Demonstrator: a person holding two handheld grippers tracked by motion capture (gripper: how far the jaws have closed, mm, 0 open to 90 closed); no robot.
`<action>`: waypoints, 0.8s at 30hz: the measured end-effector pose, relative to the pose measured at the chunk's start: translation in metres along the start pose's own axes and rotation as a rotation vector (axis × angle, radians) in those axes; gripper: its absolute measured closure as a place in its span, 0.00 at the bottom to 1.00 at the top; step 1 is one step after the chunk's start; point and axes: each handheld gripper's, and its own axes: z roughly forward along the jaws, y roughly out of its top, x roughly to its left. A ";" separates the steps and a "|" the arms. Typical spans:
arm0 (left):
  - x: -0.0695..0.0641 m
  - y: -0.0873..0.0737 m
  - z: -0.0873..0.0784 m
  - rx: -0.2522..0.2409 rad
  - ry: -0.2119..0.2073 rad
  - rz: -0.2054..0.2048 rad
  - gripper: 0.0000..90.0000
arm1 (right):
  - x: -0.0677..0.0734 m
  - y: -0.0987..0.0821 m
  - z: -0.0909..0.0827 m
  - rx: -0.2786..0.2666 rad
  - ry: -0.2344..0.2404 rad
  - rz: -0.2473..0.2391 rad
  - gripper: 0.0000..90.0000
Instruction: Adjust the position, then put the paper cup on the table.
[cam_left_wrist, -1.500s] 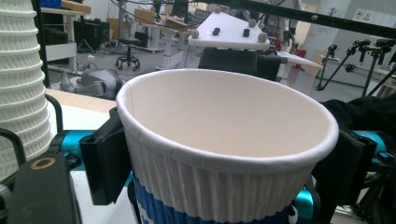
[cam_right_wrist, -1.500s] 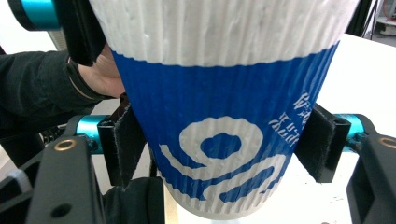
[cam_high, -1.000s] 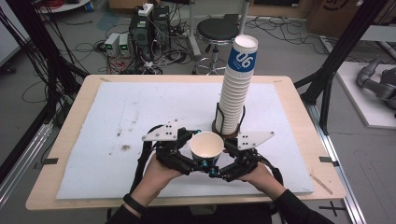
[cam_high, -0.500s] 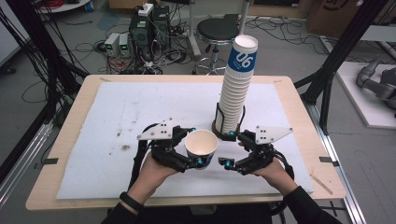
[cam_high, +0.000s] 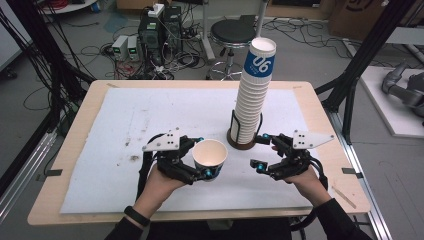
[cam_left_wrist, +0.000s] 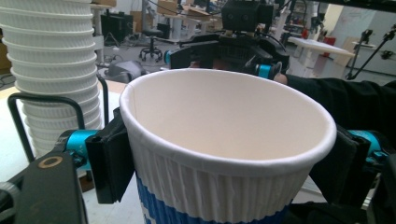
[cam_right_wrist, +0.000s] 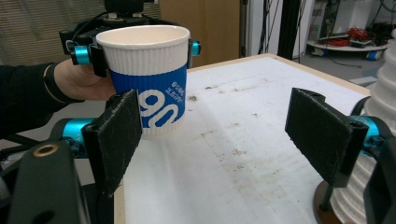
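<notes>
Since the earlier frames my two hands had drawn apart: the right gripper had let go and pulled off to the right, and the paper cup had gone left with the left gripper.

In the high view I had the cup upright, its open mouth up, pinched between the left gripper's jaws over the white sheet on the bench, near the front edge. I could not tell from there whether its base touched the sheet. The left gripper view had the cup right up close, a black pad pressed against the ribbed white wall on one side and the other jaw against the far side, with a blue band starting lower down.

My right gripper sat well apart from the cup, just in front of the tall stack of cups standing in its dark holder right of centre. Its jaws stood spread with nothing between them. In the right gripper view the two pads framed bare, stained sheet, the held cup showed beyond the one on that picture's left with its blue band and white numerals, my left hand behind it, and the stack's ribbed side rose at the right edge.
</notes>
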 end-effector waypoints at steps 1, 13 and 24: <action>0.000 0.000 0.000 0.000 0.002 0.003 0.22 | 0.000 0.000 -0.002 -0.002 0.000 0.001 0.21; -0.001 0.001 0.005 0.005 -0.014 0.014 0.22 | -0.003 0.000 -0.007 -0.008 -0.024 0.000 0.21; 0.000 0.003 -0.002 -0.010 0.024 0.022 0.22 | -0.006 0.000 -0.010 -0.013 -0.037 -0.001 0.21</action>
